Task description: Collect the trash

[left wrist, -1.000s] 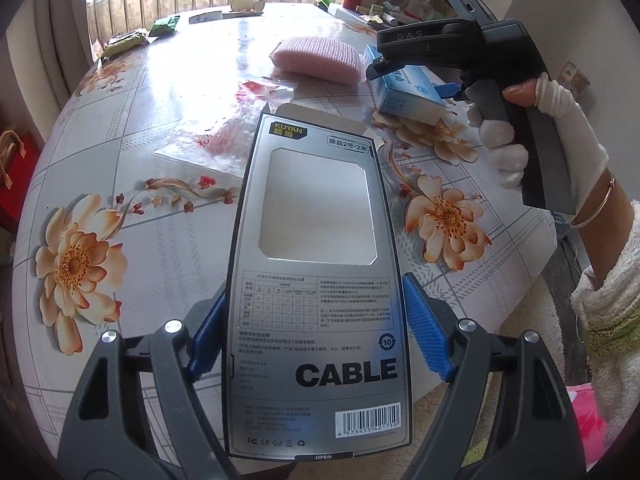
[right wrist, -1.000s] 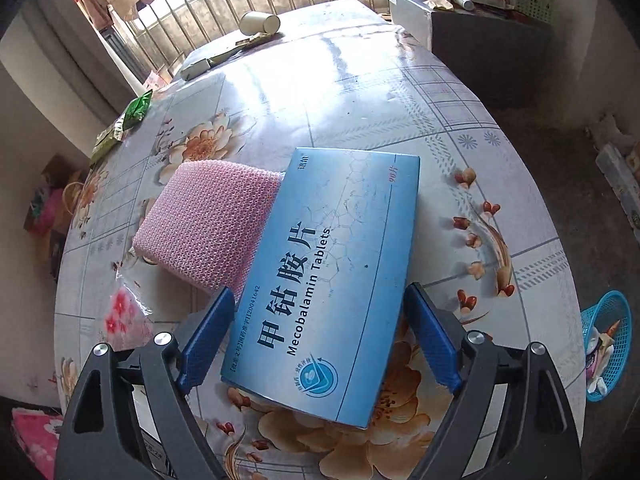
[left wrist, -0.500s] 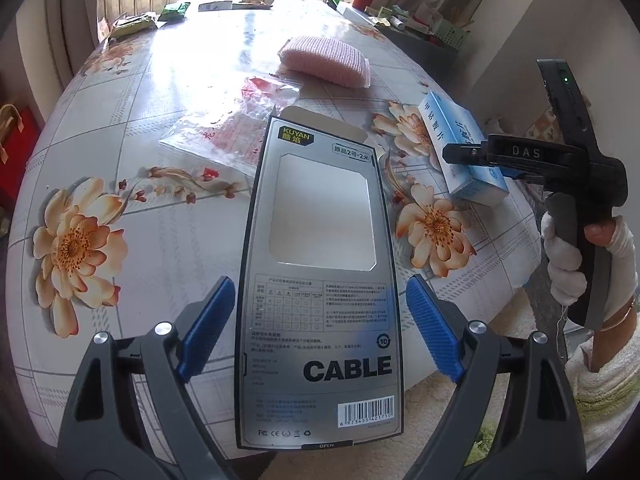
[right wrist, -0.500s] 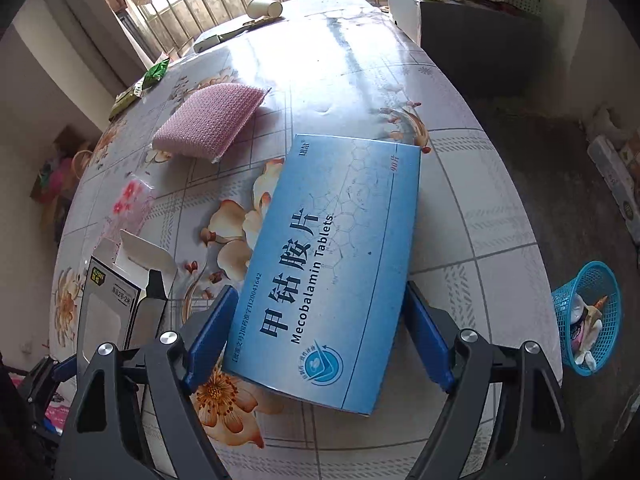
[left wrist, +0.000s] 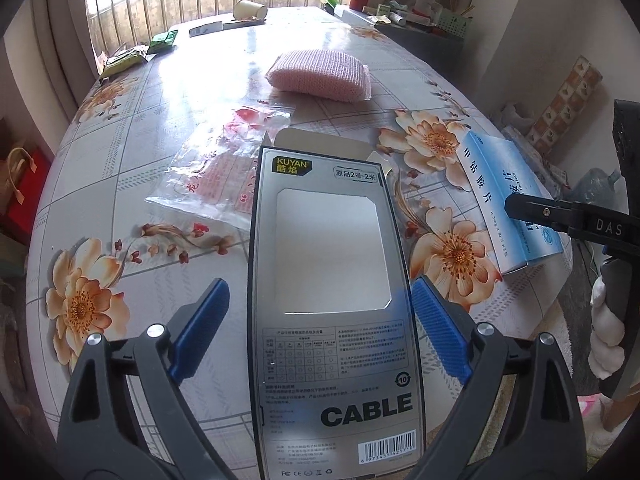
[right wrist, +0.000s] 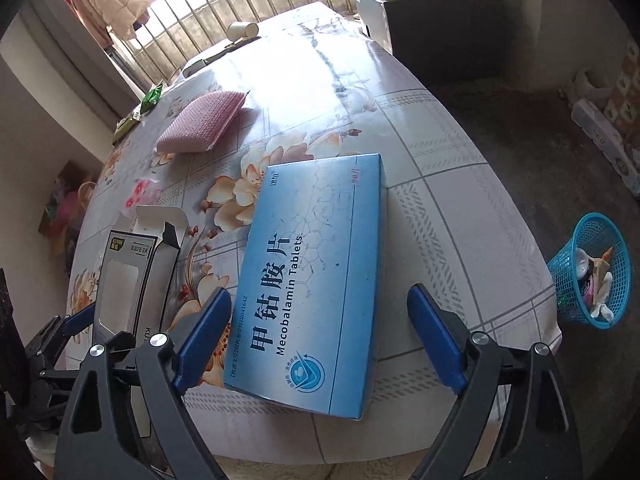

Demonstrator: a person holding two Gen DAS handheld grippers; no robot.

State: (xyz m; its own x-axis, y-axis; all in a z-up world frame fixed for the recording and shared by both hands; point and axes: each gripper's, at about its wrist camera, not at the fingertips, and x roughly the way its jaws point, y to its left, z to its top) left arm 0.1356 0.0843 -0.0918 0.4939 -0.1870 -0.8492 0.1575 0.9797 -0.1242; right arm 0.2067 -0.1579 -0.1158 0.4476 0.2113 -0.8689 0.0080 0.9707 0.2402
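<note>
My left gripper (left wrist: 320,332) is shut on a grey cable box (left wrist: 332,320) with an open top flap, held above the floral table near its front edge. My right gripper (right wrist: 320,336) is shut on a blue tablet box (right wrist: 316,280), held above the table's right front edge. The tablet box also shows in the left wrist view (left wrist: 508,204), and the cable box in the right wrist view (right wrist: 128,280). A blue mesh trash basket (right wrist: 588,268) with trash in it stands on the floor to the right.
On the table (left wrist: 168,256) lie a clear plastic bag with red print (left wrist: 224,176), a pink sponge (left wrist: 320,74), green wrappers (left wrist: 132,56) and a paper cup (left wrist: 250,9). A dark cabinet (right wrist: 448,20) stands at the back right.
Both grippers have pulled back toward the table's front edge with their boxes. The tablet box has moved away from the pink sponge, and the basket looms closer.
</note>
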